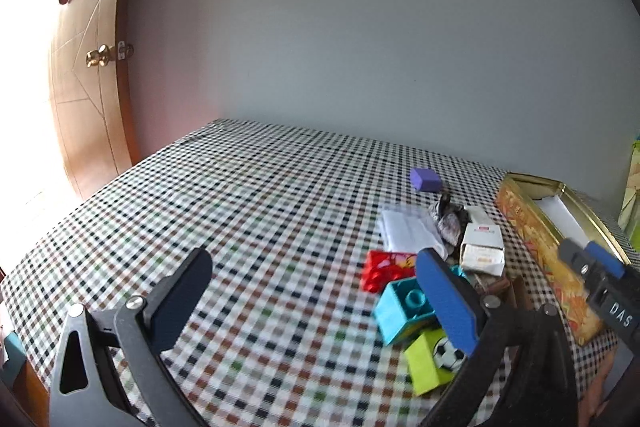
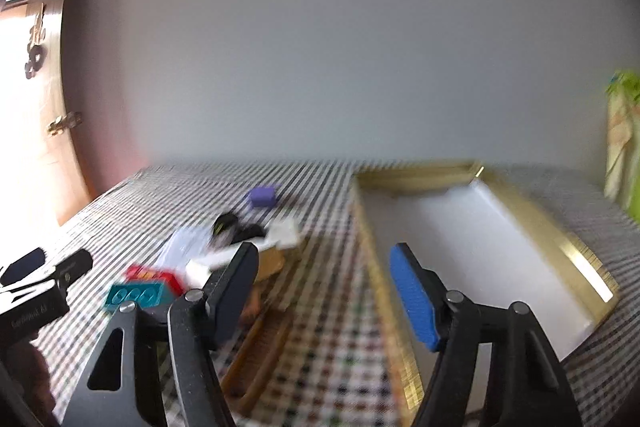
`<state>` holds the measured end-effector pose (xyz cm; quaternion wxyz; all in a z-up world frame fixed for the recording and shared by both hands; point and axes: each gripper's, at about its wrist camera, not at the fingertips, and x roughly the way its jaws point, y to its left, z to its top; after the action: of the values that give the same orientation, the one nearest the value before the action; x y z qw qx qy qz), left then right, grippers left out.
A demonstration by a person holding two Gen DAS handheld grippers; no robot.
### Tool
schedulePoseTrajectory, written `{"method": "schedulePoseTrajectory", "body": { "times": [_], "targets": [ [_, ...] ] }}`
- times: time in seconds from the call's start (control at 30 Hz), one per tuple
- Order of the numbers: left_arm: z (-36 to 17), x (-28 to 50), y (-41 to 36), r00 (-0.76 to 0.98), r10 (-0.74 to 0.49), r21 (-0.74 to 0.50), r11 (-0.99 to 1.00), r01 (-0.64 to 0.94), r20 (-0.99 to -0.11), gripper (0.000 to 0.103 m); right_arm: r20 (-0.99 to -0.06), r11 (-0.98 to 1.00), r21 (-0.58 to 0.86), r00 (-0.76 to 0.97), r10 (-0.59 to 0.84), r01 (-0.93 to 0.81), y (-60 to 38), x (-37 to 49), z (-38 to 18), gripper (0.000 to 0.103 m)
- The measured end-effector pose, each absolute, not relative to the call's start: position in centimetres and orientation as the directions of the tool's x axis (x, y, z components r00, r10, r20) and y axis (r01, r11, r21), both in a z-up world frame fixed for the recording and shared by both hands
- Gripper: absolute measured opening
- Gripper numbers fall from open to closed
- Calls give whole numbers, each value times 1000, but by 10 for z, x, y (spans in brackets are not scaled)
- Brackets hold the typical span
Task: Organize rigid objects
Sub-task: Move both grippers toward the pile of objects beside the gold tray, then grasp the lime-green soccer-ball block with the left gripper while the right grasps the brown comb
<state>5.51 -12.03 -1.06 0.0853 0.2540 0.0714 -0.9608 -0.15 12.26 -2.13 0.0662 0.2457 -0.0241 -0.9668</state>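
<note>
On the checked-cloth tabletop [image 1: 248,203], which runs back to a plain grey wall, we see a loose cluster of small things toward the right side. Nearest our left gripper [image 1: 316,299] lie a lime-green toy block with a football print [image 1: 430,361], a turquoise plastic building brick [image 1: 402,309] touching it, and a red plastic building brick [image 1: 380,269] just behind. Farther back sit a folded white paper [image 1: 406,231], a dark crumpled item [image 1: 450,219] we cannot identify, and a small white cardboard carton [image 1: 482,245]. A purple rectangular block [image 1: 425,179] rests apart from the cluster, nearer the wall.

Our left gripper has its jaws spread wide with nothing between them; its blue-padded finger overlaps the turquoise brick in the left wrist view, but we cannot tell whether it touches it.

To the right of the cluster lies a long open gold-patterned tin box with a white interior [image 2: 568,247]; we cannot make out anything inside it. Our right gripper [image 2: 324,287] hovers over the tin's near left wall, jaws partly apart and gripping nothing. The right wrist view is blurred. Just below that gripper a brown wooden comb-like piece [image 2: 260,355] lies on the cloth beside the tin. A wooden door [image 1: 88,99] stands at the far left.
</note>
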Motion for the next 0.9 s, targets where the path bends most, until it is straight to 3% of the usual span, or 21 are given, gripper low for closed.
{"method": "schedulePoseTrajectory", "body": {
  "times": [0.3,0.47,0.57,0.63,0.83,0.9],
  "targets": [
    [-16,71,-117,-842,-68,-85,-987,133,-534,102,-669,-985,80,-724,-169,156,96,-17,-47,70],
    [-15,77,-101,-838,-35,-40,-997,68,-545,94,-753,-986,86,-639,-158,142,92,-26,-62,70],
    [-18,74,-94,-823,-13,-33,-999,38,-567,79,-764,-986,65,-628,-149,155,87,-26,-63,69],
    [-21,70,-92,-801,14,-53,-998,22,-599,72,-770,-985,30,-624,-132,171,84,-26,-63,66],
    [-24,72,-85,-777,70,-110,-994,-2,-625,69,-767,-978,-12,-630,-124,207,85,-22,-63,36],
    [-24,72,-80,-773,72,-104,-995,-8,-630,69,-765,-977,-8,-630,-132,214,89,-18,-62,31]
  ]
}}
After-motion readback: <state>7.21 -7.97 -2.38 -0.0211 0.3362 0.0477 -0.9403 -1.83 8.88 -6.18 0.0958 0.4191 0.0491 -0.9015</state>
